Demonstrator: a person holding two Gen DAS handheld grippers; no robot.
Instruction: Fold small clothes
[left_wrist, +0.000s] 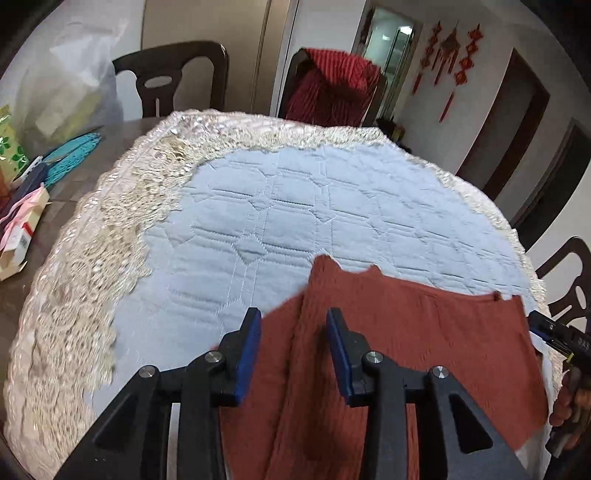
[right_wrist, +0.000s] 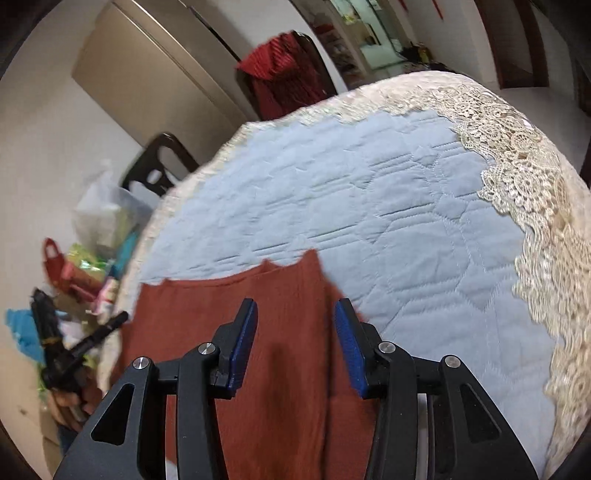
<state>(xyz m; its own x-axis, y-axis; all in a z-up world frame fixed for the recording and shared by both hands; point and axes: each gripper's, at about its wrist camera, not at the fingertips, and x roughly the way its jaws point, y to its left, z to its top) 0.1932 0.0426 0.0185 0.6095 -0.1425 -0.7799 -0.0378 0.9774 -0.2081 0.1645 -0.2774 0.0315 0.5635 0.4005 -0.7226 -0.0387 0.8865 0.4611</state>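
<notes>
A rust-red knitted garment (left_wrist: 424, 332) lies flat on the blue quilted cloth (left_wrist: 277, 206) at the table's near edge, with a folded strip along its left side. It also shows in the right wrist view (right_wrist: 288, 317). My left gripper (left_wrist: 293, 325) is open and hovers above the garment's left part. My right gripper (right_wrist: 295, 317) is open above the garment's right part, holding nothing. The right gripper's tip (left_wrist: 546, 328) shows at the garment's far right edge in the left wrist view. The left gripper (right_wrist: 74, 347) shows at the left in the right wrist view.
The round table has a cream lace border (left_wrist: 92, 258). Bags, boxes and a teal item (left_wrist: 74, 155) sit at the table's left. Dark chairs (left_wrist: 170, 77) stand behind; one carries a red striped cloth (left_wrist: 332, 85).
</notes>
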